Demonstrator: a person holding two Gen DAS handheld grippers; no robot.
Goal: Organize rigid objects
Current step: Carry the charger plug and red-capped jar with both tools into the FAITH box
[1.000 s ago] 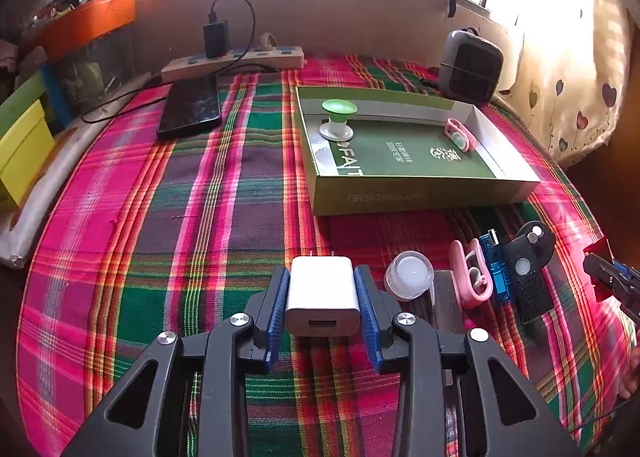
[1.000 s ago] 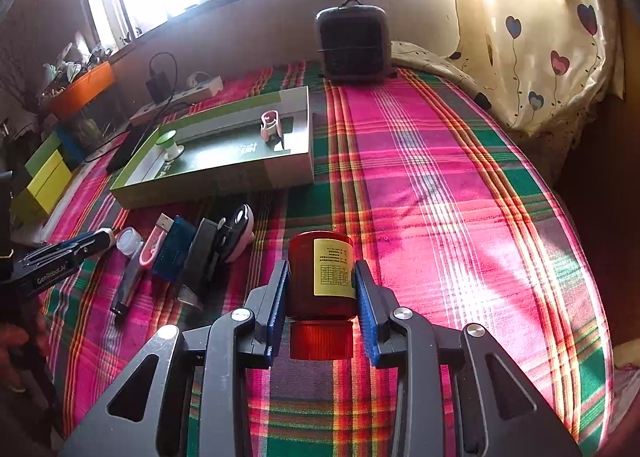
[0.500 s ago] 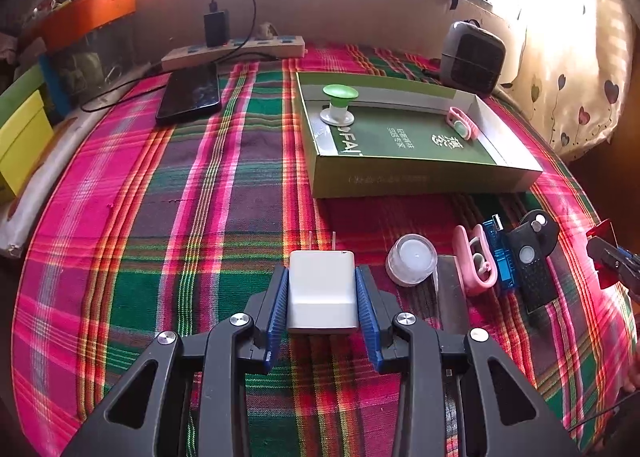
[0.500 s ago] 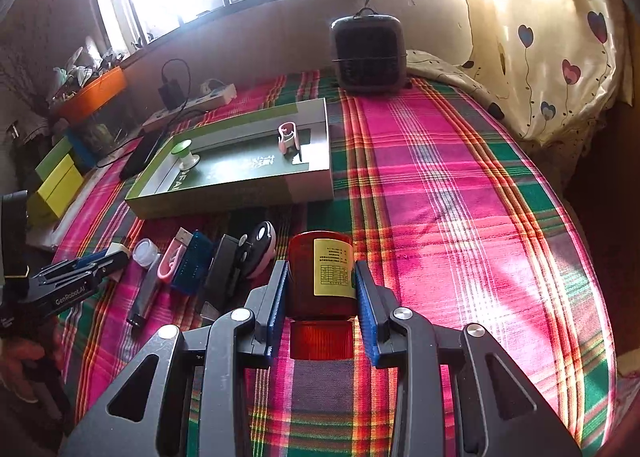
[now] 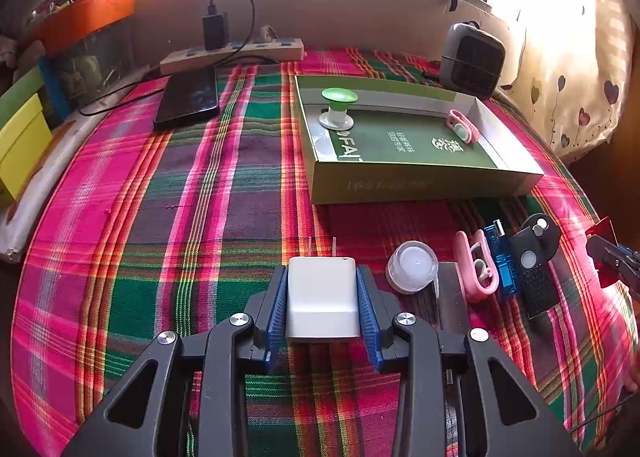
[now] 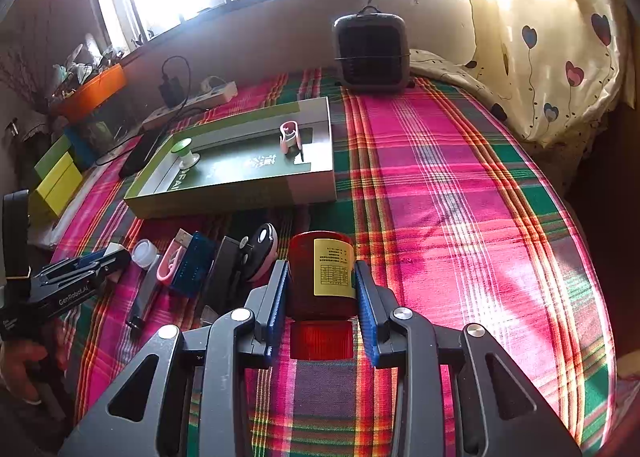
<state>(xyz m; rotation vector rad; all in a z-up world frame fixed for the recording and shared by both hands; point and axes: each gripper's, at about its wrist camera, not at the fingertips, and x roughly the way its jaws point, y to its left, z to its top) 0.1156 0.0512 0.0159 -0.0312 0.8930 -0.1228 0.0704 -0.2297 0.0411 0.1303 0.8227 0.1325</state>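
Observation:
My left gripper [image 5: 322, 277] is shut on a white plug adapter [image 5: 322, 299], its prongs pointing away over the plaid cloth. My right gripper [image 6: 321, 277] is shut on a red bottle [image 6: 322, 275] with a yellow label. A shallow green box [image 5: 416, 187] [image 6: 224, 203] lies beyond, holding a green suction cup [image 5: 339, 97] and a pink clip [image 5: 462, 128]. In front of the box lie a small clear jar [image 5: 411, 266], another pink clip [image 5: 478, 267], a blue USB stick [image 5: 502, 257] and a black remote [image 5: 534, 261]. The left gripper [image 6: 80, 277] shows at the right wrist view's left edge.
A black phone [image 5: 188, 99], a power strip [image 5: 236, 53] with a plugged charger and a small grey heater [image 5: 472, 57] stand at the far side. Yellow and orange boxes [image 5: 20, 137] line the left edge. A heart-patterned curtain [image 6: 560, 37] hangs on the right.
The view from the left gripper has tipped so the adapter's prongs now show ahead. The right gripper with the bottle has shifted slightly; both grips are unchanged.

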